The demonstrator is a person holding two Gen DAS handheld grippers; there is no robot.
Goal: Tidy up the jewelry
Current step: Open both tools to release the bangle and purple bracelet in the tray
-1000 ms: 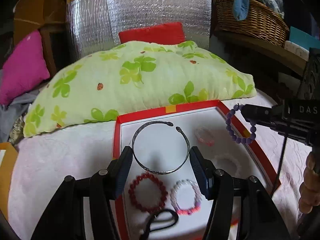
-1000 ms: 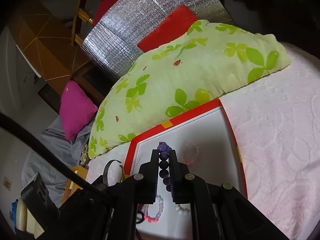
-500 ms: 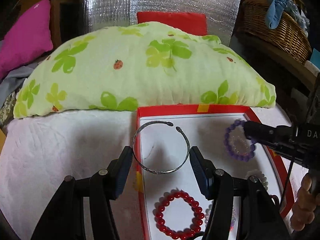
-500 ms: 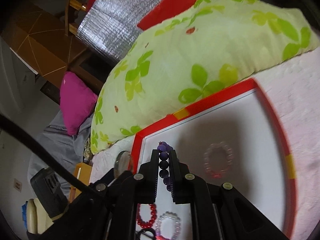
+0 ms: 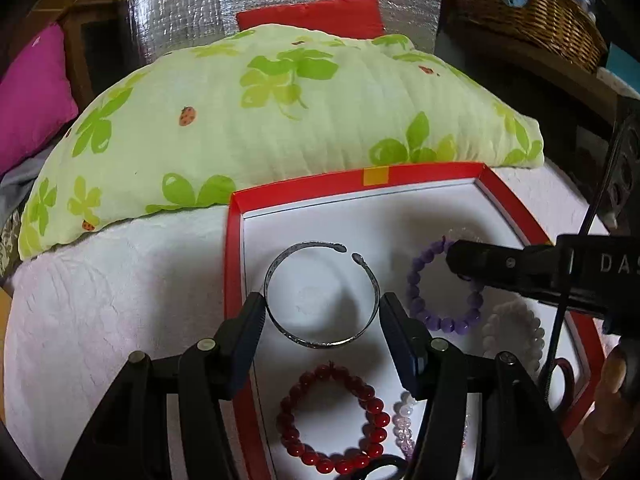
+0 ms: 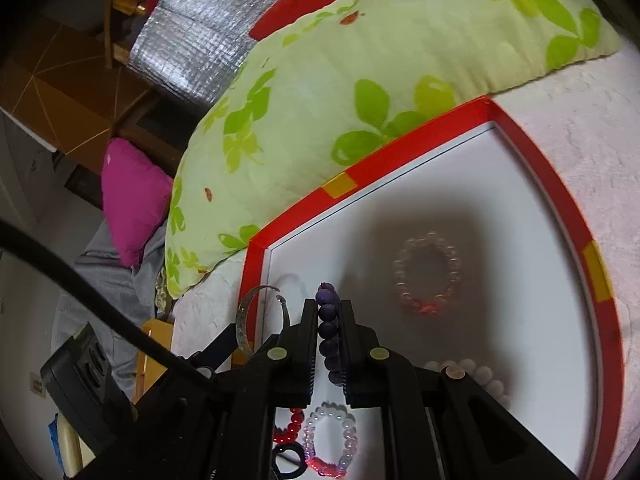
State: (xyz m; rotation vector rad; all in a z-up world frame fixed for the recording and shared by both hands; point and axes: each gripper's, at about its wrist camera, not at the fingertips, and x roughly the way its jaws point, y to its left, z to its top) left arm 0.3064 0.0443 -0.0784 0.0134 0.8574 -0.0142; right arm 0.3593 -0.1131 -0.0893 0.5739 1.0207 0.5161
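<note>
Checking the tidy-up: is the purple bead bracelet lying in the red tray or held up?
Held up: the right gripper is shut on the purple bead bracelet, which hangs edge-on above the red tray.

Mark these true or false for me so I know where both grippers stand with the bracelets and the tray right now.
1. The right gripper is shut on the purple bead bracelet. True.
2. The left gripper holds the red bead bracelet. False: it holds the silver bangle; the red one lies in the tray.
3. The silver bangle is a closed ring. False: it has a gap on its far side.
4. The red-rimmed tray sits against a green leaf-print pillow. True.
5. The tray floor is black. False: it is white.
</note>
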